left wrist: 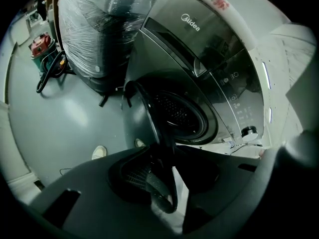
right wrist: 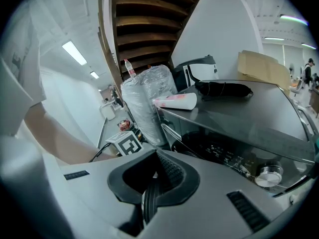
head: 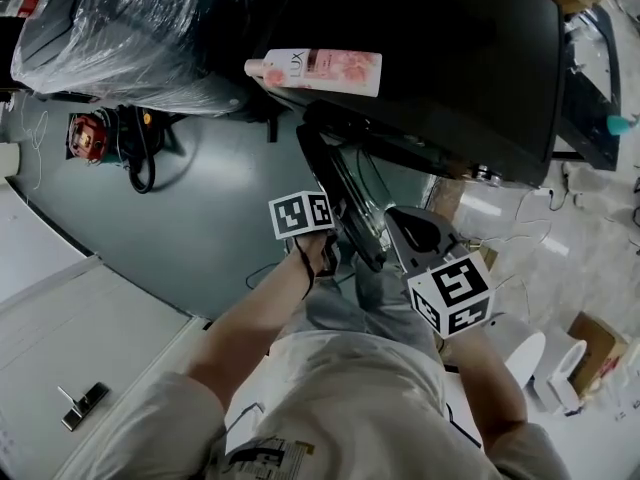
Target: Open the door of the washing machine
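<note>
The dark front-loading washing machine fills the top of the head view, and its round door stands swung out toward me. In the left gripper view the drum opening is exposed. The door's rim runs edge-on down between the jaws of my left gripper, with a pale gap showing beside it. In the head view, the left gripper sits at the door's lower edge. My right gripper hovers just right of the door, its pads closed together on nothing.
A pink-and-white lotion bottle lies on the machine's top. A plastic-wrapped bulky object stands to the machine's left, with a red tool and cables on the grey-green floor. White panels lie at lower left, a cardboard box at right.
</note>
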